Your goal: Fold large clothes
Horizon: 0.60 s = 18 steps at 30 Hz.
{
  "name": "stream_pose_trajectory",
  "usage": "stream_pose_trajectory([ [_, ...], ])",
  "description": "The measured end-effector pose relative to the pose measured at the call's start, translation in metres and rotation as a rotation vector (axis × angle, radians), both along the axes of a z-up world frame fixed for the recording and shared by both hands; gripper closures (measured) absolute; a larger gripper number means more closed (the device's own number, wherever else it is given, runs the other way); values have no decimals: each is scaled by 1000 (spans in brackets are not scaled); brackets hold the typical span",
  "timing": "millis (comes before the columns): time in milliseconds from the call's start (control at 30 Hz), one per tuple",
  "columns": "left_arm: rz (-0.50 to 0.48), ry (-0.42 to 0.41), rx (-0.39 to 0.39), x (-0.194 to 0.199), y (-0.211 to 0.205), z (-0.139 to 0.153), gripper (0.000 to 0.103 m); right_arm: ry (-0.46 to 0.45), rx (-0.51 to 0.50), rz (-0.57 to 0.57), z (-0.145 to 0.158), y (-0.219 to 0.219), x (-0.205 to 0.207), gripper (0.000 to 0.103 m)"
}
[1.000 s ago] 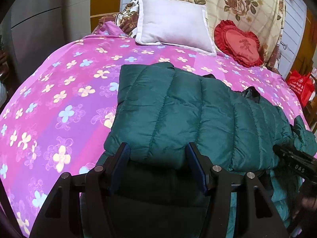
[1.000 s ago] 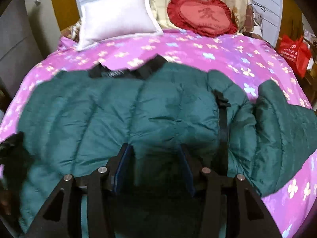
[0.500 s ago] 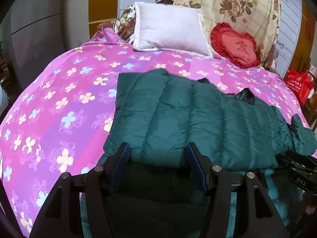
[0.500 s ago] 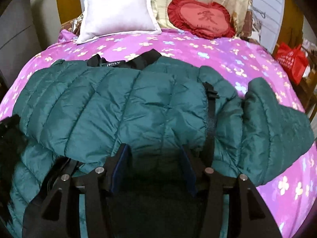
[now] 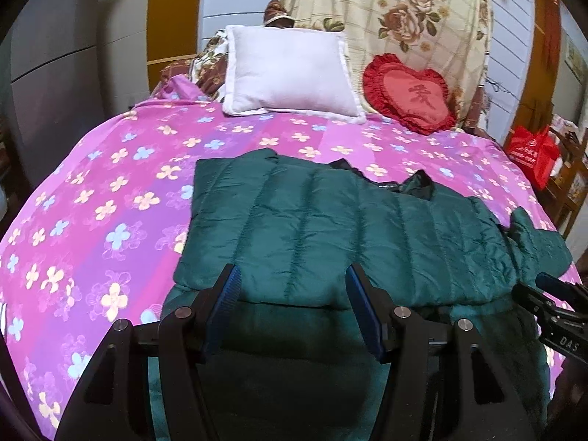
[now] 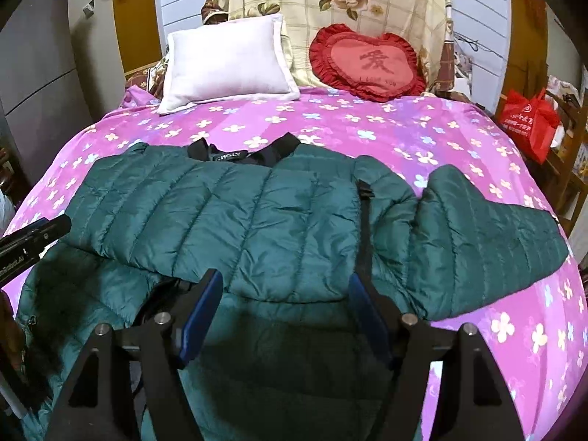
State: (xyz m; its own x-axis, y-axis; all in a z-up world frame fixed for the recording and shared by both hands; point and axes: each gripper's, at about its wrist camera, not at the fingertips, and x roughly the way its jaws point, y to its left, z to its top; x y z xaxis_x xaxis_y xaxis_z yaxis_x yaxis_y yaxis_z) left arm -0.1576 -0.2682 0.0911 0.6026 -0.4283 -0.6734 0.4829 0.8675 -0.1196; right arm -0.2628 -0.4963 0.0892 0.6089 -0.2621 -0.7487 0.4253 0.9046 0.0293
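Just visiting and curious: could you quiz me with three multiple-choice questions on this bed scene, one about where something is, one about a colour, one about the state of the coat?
1. Where is the red heart cushion?
A. right of the white pillow, at the head of the bed
B. on the jacket
C. on the floor

2. What colour is the puffer jacket?
A. black
B. dark green
C. yellow

3. How does the jacket lie?
A. hung up
B. rolled into a ball
C. flat on the flowered bedspread, one sleeve spread aside

Answers: 1 A, it leans beside the pillow. 2 B, the quilted fabric is green. 3 C, the sleeve sticks out rightward.
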Motion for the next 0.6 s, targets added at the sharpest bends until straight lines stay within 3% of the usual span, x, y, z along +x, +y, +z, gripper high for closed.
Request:
stream_pose_trajectory([
  [367,-21,32,-18,-5,-3,-7,62,-16,-16,-60,7,-18,-28,27],
  [600,-11,35,-52,-3,-1,-4,62,4,-41,-133,1,-50,-43,25],
])
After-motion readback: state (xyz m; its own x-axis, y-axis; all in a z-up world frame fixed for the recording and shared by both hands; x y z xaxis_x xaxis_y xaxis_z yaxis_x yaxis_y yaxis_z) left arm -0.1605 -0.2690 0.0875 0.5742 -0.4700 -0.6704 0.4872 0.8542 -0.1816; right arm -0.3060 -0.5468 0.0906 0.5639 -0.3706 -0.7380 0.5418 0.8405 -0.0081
